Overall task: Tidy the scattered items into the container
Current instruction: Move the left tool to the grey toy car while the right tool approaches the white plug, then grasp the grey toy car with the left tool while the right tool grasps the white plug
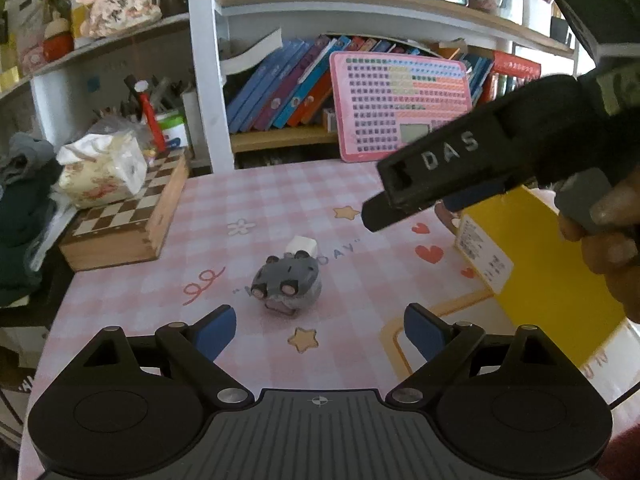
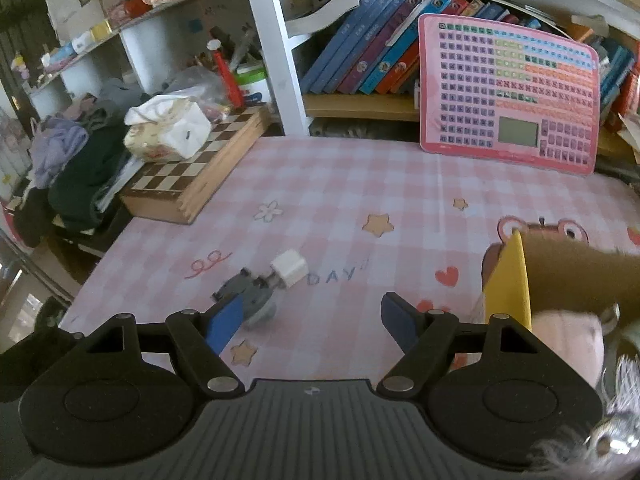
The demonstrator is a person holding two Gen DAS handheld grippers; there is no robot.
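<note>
A grey toy with small wheels (image 1: 286, 284) lies on the pink checked tablecloth, and a white cube plug (image 1: 302, 245) touches its far side. My left gripper (image 1: 320, 332) hovers open just in front of the toy, with nothing between its blue pads. The yellow box (image 1: 540, 272) stands to the right, and a black finger (image 1: 440, 168) of the right gripper hangs beside it, held by a hand. In the right wrist view the toy (image 2: 252, 296) and plug (image 2: 289, 269) lie ahead to the left. My right gripper (image 2: 312, 320) is open and empty there. The yellow box (image 2: 510, 292) holds something pink.
A wooden chessboard box (image 1: 120, 224) with a tissue pack (image 1: 100, 168) on top sits at the table's left. A pink button board (image 2: 508, 92) leans against the bookshelf at the back. Clothes are piled off the left edge. Bare tablecloth (image 2: 340, 200) lies between the toy and the shelf.
</note>
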